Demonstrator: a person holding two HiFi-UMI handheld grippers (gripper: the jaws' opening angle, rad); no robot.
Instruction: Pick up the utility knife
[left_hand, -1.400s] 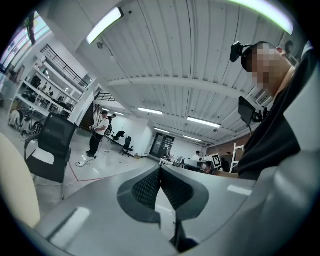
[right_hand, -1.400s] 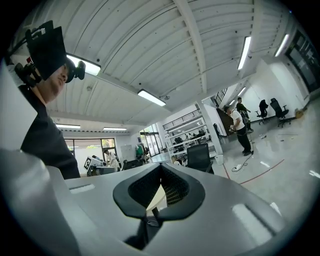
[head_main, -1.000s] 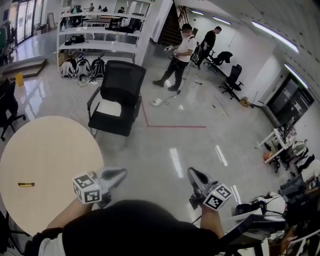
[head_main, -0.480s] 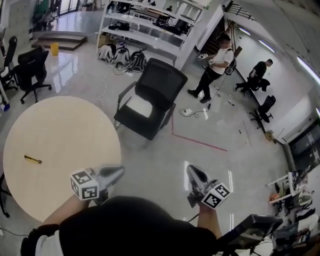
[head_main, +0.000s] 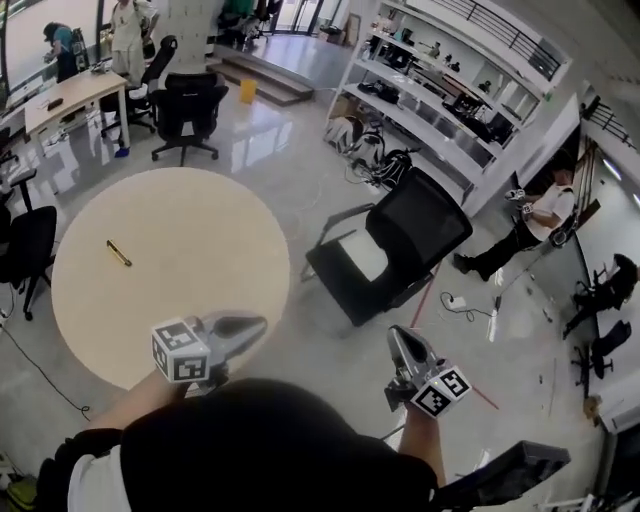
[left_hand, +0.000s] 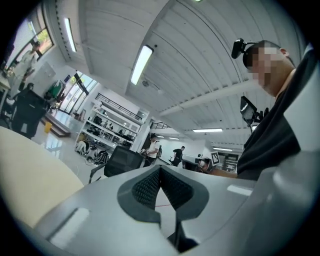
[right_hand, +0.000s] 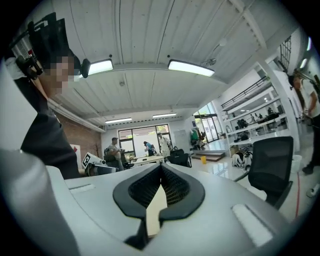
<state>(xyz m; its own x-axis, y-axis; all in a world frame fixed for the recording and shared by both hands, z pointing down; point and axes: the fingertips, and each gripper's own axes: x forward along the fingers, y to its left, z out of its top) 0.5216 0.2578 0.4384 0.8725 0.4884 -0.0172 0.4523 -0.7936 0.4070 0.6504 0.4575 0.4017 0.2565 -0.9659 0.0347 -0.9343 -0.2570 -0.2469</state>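
Observation:
The utility knife (head_main: 119, 253), small, yellow and black, lies on the left part of the round beige table (head_main: 200, 230) in the head view. My left gripper (head_main: 262, 322) hovers level at the table's near right edge, far from the knife, jaws closed on nothing. In the left gripper view its pads (left_hand: 150, 186) meet at the tip, and the table edge shows at the lower left. My right gripper (head_main: 397, 332) is over the floor right of the table, shut and empty. The right gripper view shows its gripper (right_hand: 161, 167) with jaws together.
A black visitor chair (head_main: 410, 240) stands just right of the table. A black office chair (head_main: 185, 105) and a desk (head_main: 70, 95) lie beyond it. White shelving (head_main: 450, 100) lines the back right. A person (head_main: 530, 225) stands at the far right.
The head view has swung round: the table and knife have shifted from the far left toward the middle and upward. Both grippers stay shut and have swung with the turn.

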